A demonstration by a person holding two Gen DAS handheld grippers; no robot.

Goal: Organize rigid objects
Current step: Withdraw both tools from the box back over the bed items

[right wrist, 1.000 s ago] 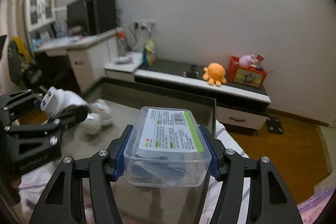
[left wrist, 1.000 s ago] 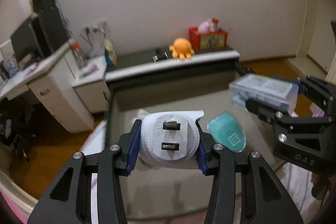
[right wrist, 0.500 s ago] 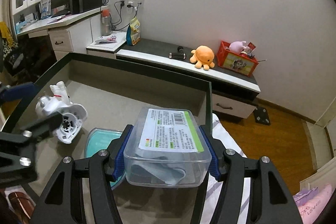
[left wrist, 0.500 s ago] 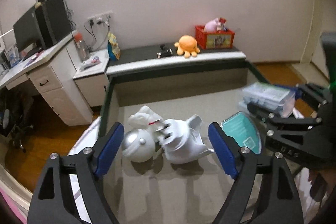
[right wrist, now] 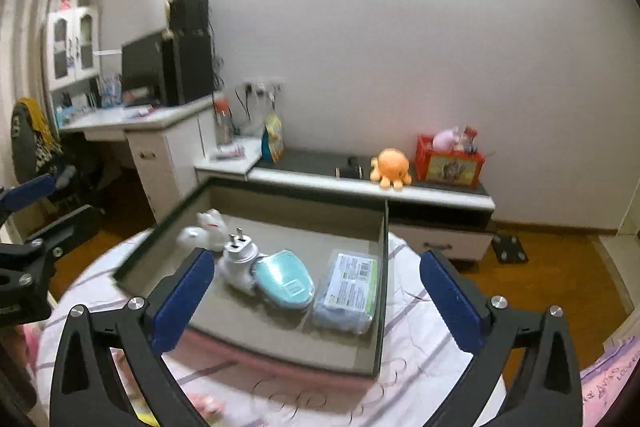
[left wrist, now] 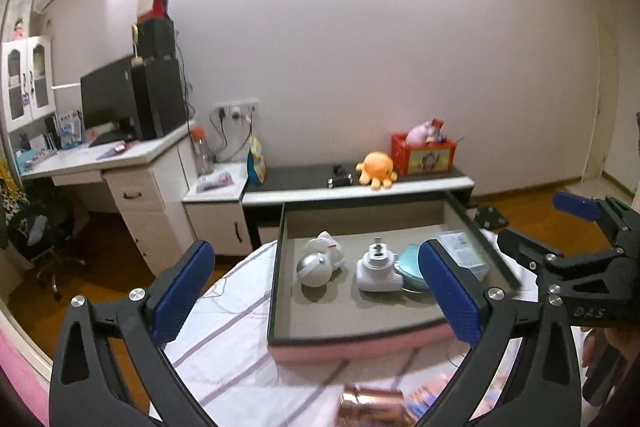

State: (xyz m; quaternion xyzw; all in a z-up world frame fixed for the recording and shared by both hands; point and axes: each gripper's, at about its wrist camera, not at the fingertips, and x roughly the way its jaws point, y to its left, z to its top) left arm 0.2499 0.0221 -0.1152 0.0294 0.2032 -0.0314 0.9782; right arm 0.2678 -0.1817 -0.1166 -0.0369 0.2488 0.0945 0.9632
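Note:
An open grey tray with dark walls lies on the striped bed; it also shows in the right wrist view. In it, left to right: a white rabbit figure with a silver ball, a white plug adapter, a teal oval case and a clear plastic box with a green label. My left gripper is open and empty, held back above the tray's near side. My right gripper is open and empty too, above the tray's front.
A copper-coloured object and colourful packets lie on the bed in front of the tray. Behind stand a low cabinet with an orange octopus toy and red box, and a white desk with a monitor.
My left gripper opened and let the plug adapter down in the tray, then drew back. My right gripper released the clear box at the tray's right end and also drew back.

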